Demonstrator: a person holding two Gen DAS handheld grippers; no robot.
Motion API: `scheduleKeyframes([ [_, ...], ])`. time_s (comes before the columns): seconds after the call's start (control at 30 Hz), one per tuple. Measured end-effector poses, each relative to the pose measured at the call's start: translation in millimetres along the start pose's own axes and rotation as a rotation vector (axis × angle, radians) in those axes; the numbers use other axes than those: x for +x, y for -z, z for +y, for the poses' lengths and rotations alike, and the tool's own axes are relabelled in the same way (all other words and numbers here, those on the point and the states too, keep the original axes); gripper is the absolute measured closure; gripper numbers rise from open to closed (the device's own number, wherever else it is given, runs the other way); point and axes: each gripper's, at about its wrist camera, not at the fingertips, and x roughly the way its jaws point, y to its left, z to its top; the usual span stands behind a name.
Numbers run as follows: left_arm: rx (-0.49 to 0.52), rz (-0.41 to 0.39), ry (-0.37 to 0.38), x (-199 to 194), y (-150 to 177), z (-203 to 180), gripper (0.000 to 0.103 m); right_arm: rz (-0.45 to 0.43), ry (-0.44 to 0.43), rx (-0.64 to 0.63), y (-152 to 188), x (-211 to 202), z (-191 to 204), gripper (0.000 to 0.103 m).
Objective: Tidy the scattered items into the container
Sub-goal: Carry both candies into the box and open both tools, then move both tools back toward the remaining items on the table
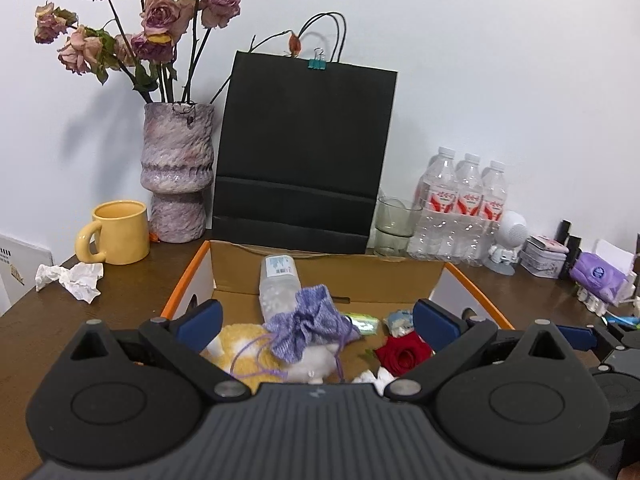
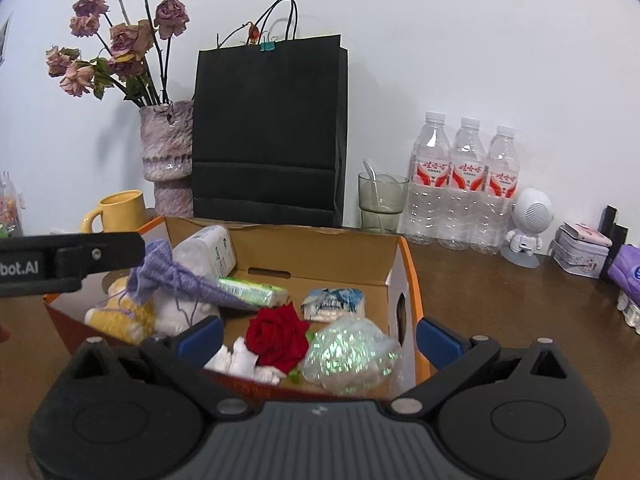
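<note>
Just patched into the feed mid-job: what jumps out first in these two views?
The open cardboard box in front, already heaped: a red rose near its front, a purple knit pouch atop a yellow-and-white plush. Behind it, a tall black paper bag stands against the wall beside dried roses.

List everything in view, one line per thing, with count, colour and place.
cardboard box: 1, brown with orange edge, table centre
purple pouch: 1, lilac, in box
red rose: 1, red, in box
plush toy: 1, yellow-white, in box
glitter bag: 1, iridescent, in box
crumpled tissue: 1, white, on table left of box
mug: 1, yellow, beside vase
vase: 1, mauve, holding dried roses
paper bag: 1, black, behind box
water bottles: 3, clear, right of glass
left gripper: open, over box
right gripper: open, at box
</note>
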Motion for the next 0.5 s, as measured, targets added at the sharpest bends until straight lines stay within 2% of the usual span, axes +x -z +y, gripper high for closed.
scheduleKeyframes([
  [0.27, 0.013, 0.01, 0.019, -27.3, 18.8, 7.4, 0.0, -0.009, 0.015, 0.007, 13.1, -30.8, 2.8, 0.0],
  [0.5, -0.006, 0.044, -0.004, -38.2, 40.0, 22.9, 0.0, -0.002, 0.02, 0.026, 32.5, -51.3, 4.3, 0.0],
])
